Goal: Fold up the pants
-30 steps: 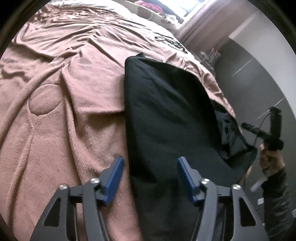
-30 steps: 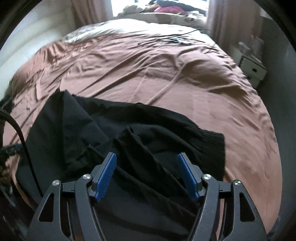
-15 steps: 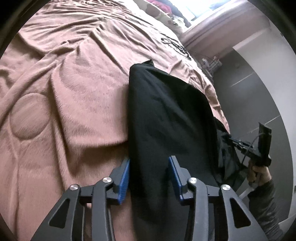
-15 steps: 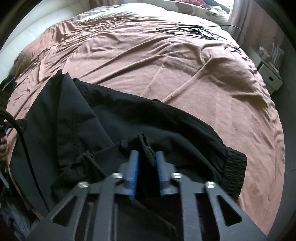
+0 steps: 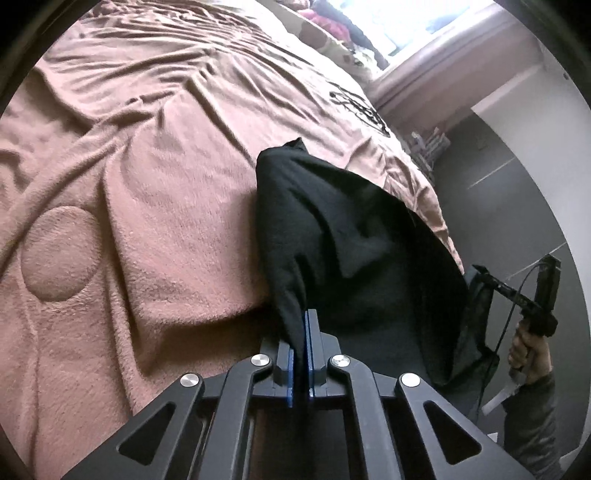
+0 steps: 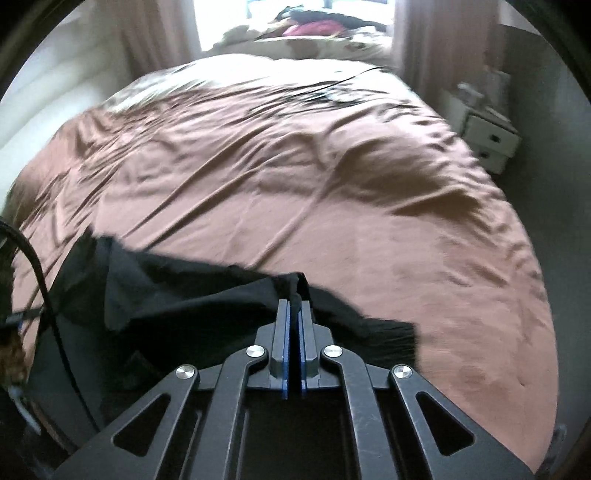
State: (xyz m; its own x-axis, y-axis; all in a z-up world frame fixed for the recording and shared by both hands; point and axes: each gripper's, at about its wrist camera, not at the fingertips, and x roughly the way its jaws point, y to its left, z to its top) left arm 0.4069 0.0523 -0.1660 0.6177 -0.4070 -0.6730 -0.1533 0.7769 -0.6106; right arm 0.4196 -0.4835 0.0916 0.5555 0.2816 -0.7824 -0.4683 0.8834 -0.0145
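The black pants lie on a bed with a brown blanket, near its front edge. My left gripper is shut on a pinch of the pants' edge and lifts it off the blanket. My right gripper is shut on another bunch of the black pants, which hang stretched to the left. The right gripper also shows in the left wrist view, at the far right, with cloth hanging from it.
The brown blanket covers the wide bed beyond the pants. A white nightstand stands at the bed's right side. Curtains and a window with piled clothes are at the far end. A black cable hangs at left.
Both grippers went from open to shut on the pants. Both have since lifted the cloth up off the blanket.
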